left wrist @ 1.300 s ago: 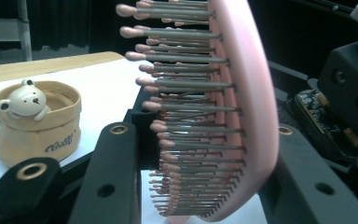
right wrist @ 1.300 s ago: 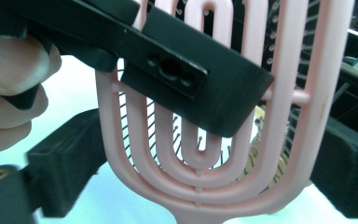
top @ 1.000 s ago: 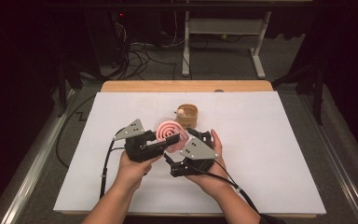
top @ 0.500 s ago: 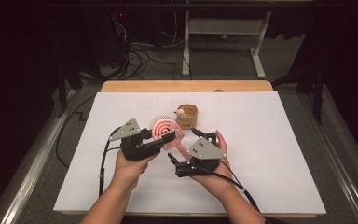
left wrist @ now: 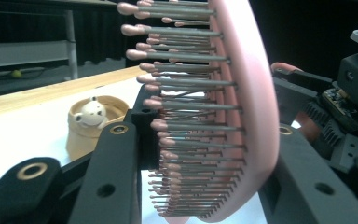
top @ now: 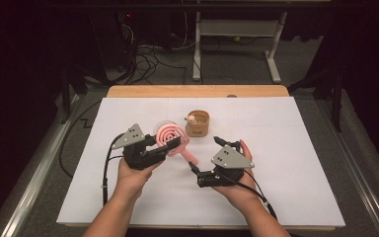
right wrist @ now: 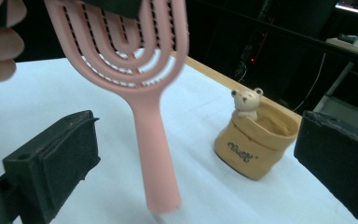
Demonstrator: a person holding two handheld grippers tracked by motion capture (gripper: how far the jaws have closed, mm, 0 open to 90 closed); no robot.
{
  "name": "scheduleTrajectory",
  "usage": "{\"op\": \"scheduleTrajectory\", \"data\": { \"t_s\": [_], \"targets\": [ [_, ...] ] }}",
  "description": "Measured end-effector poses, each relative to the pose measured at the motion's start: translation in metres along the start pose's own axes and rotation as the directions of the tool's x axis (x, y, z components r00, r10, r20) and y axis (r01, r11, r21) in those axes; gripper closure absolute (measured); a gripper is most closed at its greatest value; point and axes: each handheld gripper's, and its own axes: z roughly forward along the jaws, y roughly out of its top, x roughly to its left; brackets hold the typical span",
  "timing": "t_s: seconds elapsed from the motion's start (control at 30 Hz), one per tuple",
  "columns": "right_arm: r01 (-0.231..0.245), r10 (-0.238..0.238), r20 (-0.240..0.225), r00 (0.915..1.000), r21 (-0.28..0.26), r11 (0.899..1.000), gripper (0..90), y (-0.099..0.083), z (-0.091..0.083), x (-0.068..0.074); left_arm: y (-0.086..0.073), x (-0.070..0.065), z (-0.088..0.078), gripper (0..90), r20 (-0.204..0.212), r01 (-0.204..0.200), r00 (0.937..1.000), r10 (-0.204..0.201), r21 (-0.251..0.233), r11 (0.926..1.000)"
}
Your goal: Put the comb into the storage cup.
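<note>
A pink vented hairbrush is held above the white table cover, its head clamped in my left gripper, its handle slanting down to the right. In the left gripper view the bristles and pink back of the hairbrush sit between the two black jaws of the left gripper. My right gripper stands open to the right of the handle, apart from it. In the right gripper view the hairbrush's handle hangs ahead of the wide-open right gripper, touched by neither pad.
A small tan cup with a bear figure stands just behind the brush; the cup is close to the right jaw's side and the cup sits beyond the left jaw. The white cover lies over a wooden tabletop.
The right gripper has drawn away from the brush, to the right and toward the near edge. The left gripper and brush have barely moved.
</note>
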Motion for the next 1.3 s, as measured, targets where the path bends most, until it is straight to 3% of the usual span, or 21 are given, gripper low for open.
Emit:
{"op": "scheduleTrajectory", "data": {
  "t_s": [0.47,0.8,1.07,1.3],
  "targets": [
    [-0.045,0.042,0.062,0.9972,0.046,0.998,0.3,-0.031,-0.019,-0.028,0.000,0.001,-0.005,63.3,-0.043,-0.043,0.9981,0.043,0.001,0.9991],
    [-0.079,0.073,0.112,0.9909,0.049,0.996,0.3,-0.046,-0.037,-0.045,-0.001,0.006,-0.012,63.3,-0.065,-0.040,0.9971,0.038,-0.018,0.9991],
    [-0.122,0.113,0.152,0.9820,0.055,0.991,0.3,-0.063,-0.054,-0.060,-0.003,0.011,-0.017,63.2,-0.087,-0.035,0.9957,0.033,-0.024,0.9991],
    [-0.173,0.161,0.188,0.9689,0.051,0.984,0.3,-0.082,-0.071,-0.072,-0.004,0.017,-0.023,63.2,-0.098,-0.020,0.9950,0.017,-0.028,0.9994]
  ]
}}
